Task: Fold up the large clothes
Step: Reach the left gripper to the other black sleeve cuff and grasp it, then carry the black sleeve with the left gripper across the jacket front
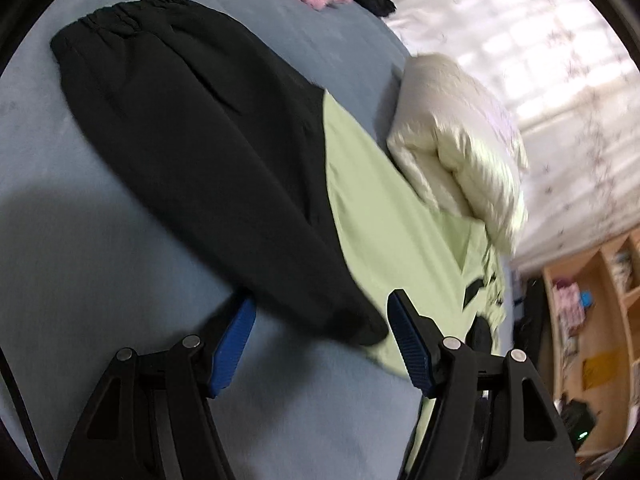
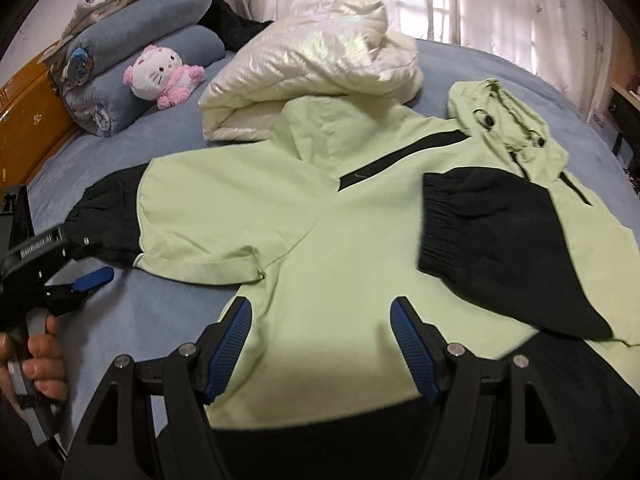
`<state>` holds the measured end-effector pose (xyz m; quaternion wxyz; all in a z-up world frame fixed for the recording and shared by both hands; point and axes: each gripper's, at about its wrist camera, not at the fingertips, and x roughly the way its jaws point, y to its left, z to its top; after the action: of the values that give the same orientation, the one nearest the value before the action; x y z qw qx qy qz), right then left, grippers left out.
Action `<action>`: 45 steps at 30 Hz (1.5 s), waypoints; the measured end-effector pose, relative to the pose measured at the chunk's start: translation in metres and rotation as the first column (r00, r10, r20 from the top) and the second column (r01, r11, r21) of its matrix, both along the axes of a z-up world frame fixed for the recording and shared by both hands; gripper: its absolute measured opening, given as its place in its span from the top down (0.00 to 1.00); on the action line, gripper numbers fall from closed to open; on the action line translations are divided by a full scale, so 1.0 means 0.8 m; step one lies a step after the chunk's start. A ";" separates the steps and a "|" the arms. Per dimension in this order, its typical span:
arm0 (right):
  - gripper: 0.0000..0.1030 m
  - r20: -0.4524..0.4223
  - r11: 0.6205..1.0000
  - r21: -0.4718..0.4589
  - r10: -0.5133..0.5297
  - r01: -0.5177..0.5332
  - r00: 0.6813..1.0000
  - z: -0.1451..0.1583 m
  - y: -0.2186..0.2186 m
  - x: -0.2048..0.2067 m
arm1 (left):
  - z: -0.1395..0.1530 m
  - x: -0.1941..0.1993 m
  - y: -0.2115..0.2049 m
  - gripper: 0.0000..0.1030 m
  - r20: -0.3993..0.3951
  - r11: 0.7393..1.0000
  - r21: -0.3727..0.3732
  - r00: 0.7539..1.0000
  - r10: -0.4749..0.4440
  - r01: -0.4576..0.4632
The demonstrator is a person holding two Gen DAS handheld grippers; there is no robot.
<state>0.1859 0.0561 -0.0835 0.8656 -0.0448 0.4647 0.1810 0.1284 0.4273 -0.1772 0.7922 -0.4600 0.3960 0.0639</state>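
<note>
Lying spread across the blue bed (image 2: 132,148), filling the centre of the right wrist view: the pale green jacket (image 2: 340,240), one black sleeve (image 2: 500,240) already folded over its body at right, the other black sleeve (image 2: 108,220) stretching toward the left edge. Hovering at far left beside that sleeve's cuff, the left hand-held gripper (image 2: 90,280), jaws parted, gripping nothing. Waiting at lower centre over the hem, the right hand-held gripper (image 2: 320,344), likewise open and empty. Probably best: pinching the cuff (image 1: 356,328) squarely, lifting lightly, carrying across without dragging the body.
</note>
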 end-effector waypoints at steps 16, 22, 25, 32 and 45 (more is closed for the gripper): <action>0.30 -0.022 0.999 0.043 -0.024 0.025 0.999 -0.020 0.021 0.045 | -0.006 0.034 0.059 0.97 -0.005 0.979 0.112 0.985 0.170 -0.168; 0.30 -0.013 0.997 0.062 -0.036 0.037 0.999 -0.006 0.003 0.035 | 0.062 0.030 0.019 0.98 0.071 0.952 0.267 0.988 0.138 -0.152; 0.30 -0.004 0.996 0.073 -0.048 0.048 0.999 0.005 -0.013 0.027 | 0.109 0.030 -0.016 0.98 0.138 0.940 0.319 0.987 0.081 -0.122; 0.30 0.019 0.990 0.116 -0.087 0.085 0.996 0.033 -0.066 -0.003 | 0.197 0.021 -0.118 0.98 0.234 0.907 0.420 0.965 -0.116 0.007; 0.30 0.020 0.952 0.143 -0.275 0.269 0.961 0.044 -0.240 -0.051 | 0.202 0.043 -0.385 0.97 0.110 0.774 0.498 0.857 -0.504 0.391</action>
<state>0.1448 -0.1357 -0.0487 0.8922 0.0763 0.4357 0.0911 0.1629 0.1197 -0.0159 0.9112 -0.1556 0.3703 -0.0916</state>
